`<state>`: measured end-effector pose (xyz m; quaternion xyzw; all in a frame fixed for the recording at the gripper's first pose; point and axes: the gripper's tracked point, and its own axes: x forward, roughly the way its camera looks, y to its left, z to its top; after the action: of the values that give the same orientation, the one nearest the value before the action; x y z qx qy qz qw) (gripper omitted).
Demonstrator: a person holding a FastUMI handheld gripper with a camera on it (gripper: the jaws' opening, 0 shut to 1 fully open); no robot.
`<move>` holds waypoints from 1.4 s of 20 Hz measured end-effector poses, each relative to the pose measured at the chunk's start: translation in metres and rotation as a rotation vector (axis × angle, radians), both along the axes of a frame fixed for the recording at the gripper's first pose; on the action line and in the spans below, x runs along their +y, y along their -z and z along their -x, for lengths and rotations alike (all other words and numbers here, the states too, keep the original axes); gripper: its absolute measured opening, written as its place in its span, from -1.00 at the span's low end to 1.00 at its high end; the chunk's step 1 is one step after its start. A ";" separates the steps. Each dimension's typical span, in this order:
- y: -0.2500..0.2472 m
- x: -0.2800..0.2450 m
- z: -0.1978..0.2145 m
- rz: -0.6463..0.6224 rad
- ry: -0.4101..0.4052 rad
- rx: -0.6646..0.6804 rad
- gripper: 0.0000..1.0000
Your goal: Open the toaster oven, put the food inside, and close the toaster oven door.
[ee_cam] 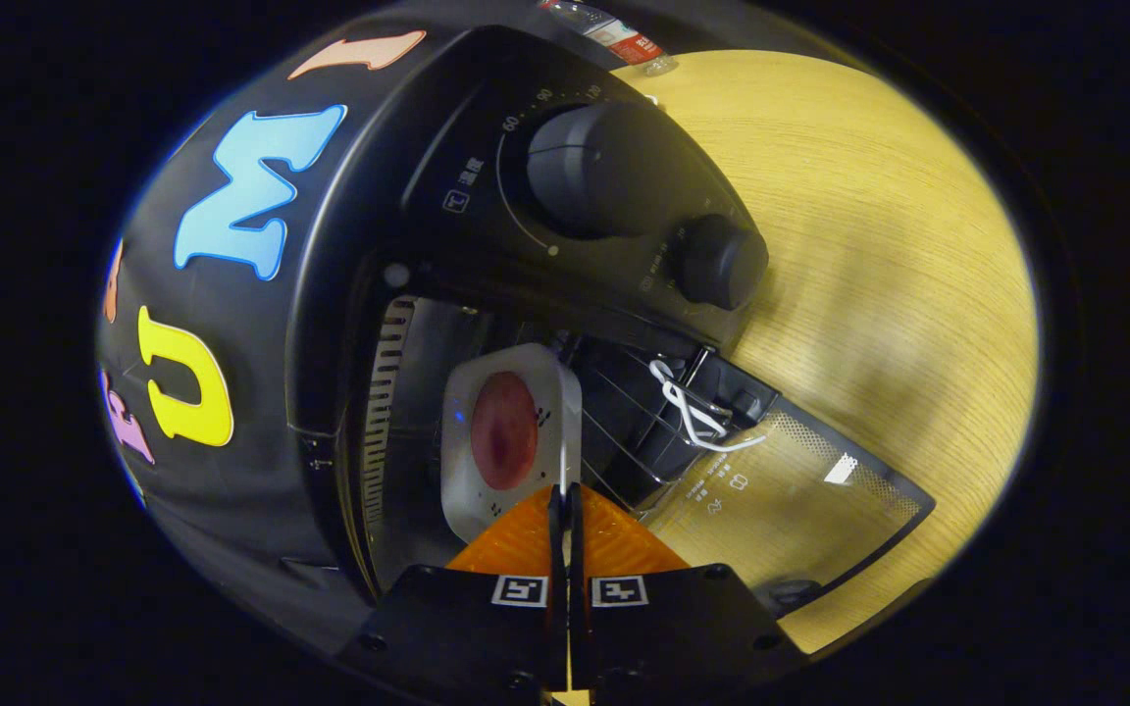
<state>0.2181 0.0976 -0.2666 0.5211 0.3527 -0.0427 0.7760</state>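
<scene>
The black toaster oven (pixel 349 196) stands on a wooden table with its glass door (pixel 800 490) folded fully down. Inside its cavity a white square plate (pixel 462 490) lies on the wire rack (pixel 624 422) and carries a round reddish piece of food (pixel 504 431). My gripper (pixel 565 490) reaches into the oven mouth. Its two fingers are pressed close together on the plate's near rim, whose thin white edge runs into the slit between them. My view is rolled sideways, so the oven looks tipped over.
Two dark knobs, a big one (pixel 594 167) and a smaller one (pixel 722 262), sit on the oven's control panel beside the cavity. A white tie (pixel 688 412) hangs by the door hinge. The pale wooden table (pixel 869 245) spreads beyond the door. A labelled bottle (pixel 614 34) lies far back.
</scene>
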 end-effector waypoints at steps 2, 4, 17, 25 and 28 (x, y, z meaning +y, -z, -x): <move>0.000 0.006 -0.007 0.000 0.020 -0.018 -0.95; -0.003 0.013 -0.013 -0.030 0.029 -0.041 -0.90; -0.024 0.047 0.020 -0.049 -0.093 -0.100 0.81; -0.035 0.056 0.080 0.084 -0.237 -0.144 0.96; -0.034 0.059 0.105 0.158 -0.318 -0.169 0.96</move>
<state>0.1131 0.1570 -0.2328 0.3980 0.3597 0.0968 0.8383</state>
